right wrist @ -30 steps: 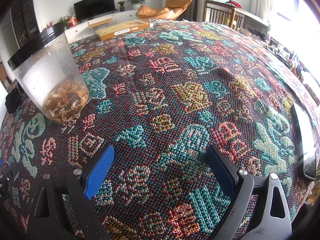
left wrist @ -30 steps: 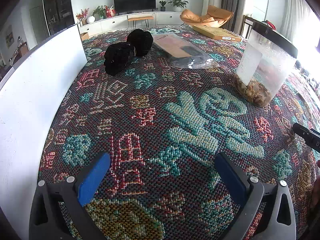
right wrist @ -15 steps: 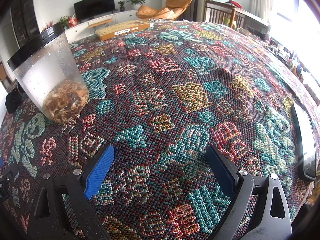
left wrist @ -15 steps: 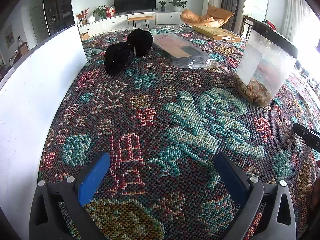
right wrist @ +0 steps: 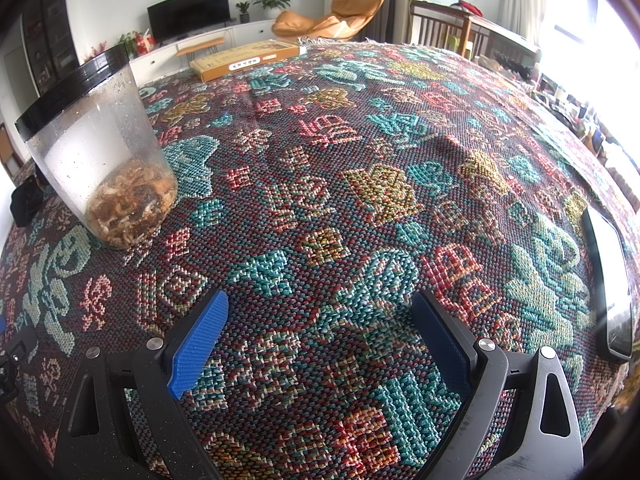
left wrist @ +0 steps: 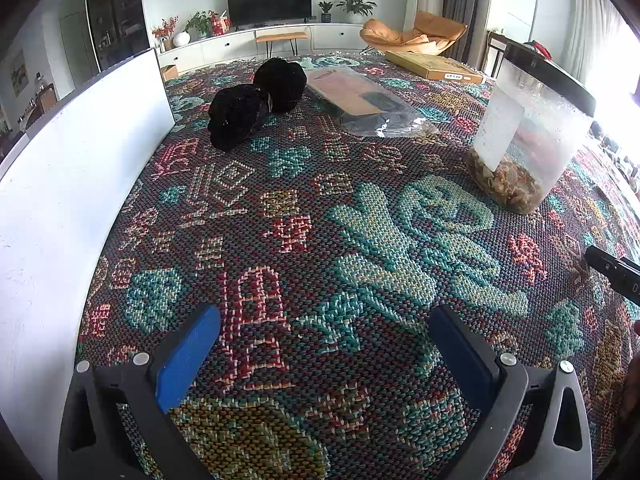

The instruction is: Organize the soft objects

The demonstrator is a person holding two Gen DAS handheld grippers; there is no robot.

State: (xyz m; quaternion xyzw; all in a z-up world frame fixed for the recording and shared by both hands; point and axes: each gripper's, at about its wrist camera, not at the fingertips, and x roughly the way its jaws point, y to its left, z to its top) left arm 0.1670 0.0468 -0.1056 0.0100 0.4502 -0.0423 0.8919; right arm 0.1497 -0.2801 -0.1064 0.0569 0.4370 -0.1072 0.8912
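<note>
Two black fuzzy soft balls lie side by side on the patterned cloth at the far left in the left wrist view, the nearer one (left wrist: 236, 120) touching the farther one (left wrist: 280, 84). My left gripper (left wrist: 324, 340) is open and empty, low over the cloth, well short of them. My right gripper (right wrist: 320, 332) is open and empty over the cloth further right. A dark edge of one soft ball (right wrist: 26, 204) shows at the far left of the right wrist view, behind the jar.
A clear plastic jar with a black lid (left wrist: 528, 136) (right wrist: 100, 148) holds dried bits. A plastic-wrapped flat pack (left wrist: 364, 100) lies beside the balls. A white board (left wrist: 60, 184) stands along the left. A flat cardboard box (right wrist: 244, 60) lies far back. A phone (right wrist: 608, 284) lies at right.
</note>
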